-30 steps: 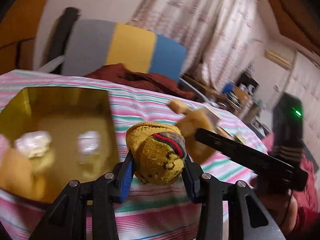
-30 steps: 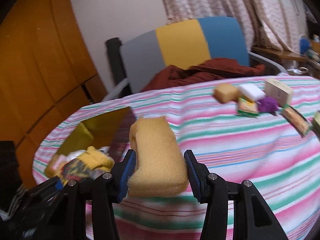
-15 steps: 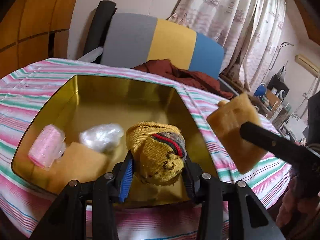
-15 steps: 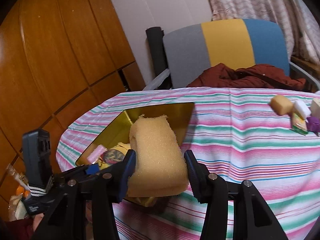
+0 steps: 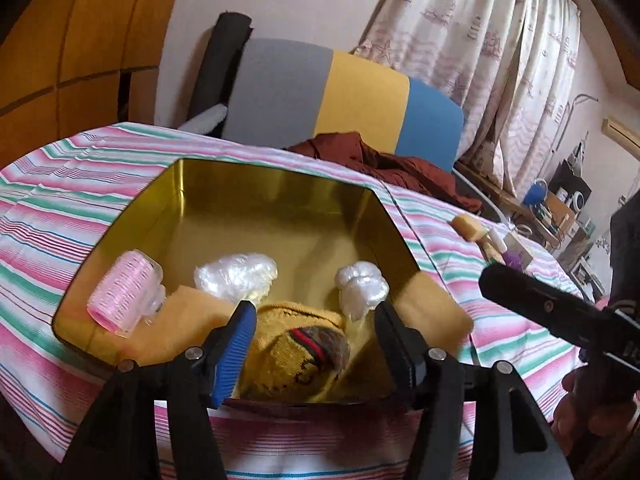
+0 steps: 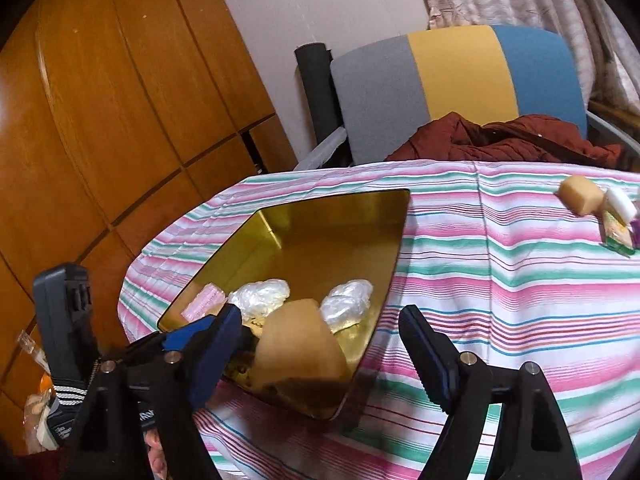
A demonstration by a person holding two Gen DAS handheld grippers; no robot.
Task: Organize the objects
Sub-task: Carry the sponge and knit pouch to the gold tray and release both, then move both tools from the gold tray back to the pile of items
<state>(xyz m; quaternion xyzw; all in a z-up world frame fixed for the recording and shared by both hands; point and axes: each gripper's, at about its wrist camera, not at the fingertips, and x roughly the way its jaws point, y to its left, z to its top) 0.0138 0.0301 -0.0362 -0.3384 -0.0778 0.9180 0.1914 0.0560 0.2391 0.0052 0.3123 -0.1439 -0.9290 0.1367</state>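
Both claws had just been opening over the gold tin (image 5: 280, 216), each letting go of what it had pinched half a second before. The left claw (image 5: 314, 336) stood spread, and the yellow sock (image 5: 304, 348) lay loose between its fingers at the tin's near edge, no longer pressed by the blue pads. The right claw (image 6: 320, 344) stood wider still, its fingers apart with nothing squeezed between them; the tan sponge (image 6: 298, 348) appeared blurred and tilted just beyond its left finger, over the tin's near right corner, seemingly on its way in.

Inside the tin sat a pink hair roller (image 5: 124, 292) on the left, two crumpled clear plastic bundles (image 5: 236, 276) further back, and a flat orange sponge (image 5: 192, 316) under the left finger. Around it spread the striped tablecloth (image 5: 60, 208). Well apart on the far right, a small pile (image 6: 600, 212) of things waited: a tan block, a white one and a green packet. Behind the table stood a grey, yellow and blue chair (image 6: 460, 76) with a dark red garment (image 6: 512, 140) draped on its seat.

The main risk seemed to be the tan sponge: falling at a slant so close to the rim, it could catch the wall and tip out onto the cloth. The two claws also worked very near each other, so pulling back carelessly could knock them together or drag the sock out on a finger.
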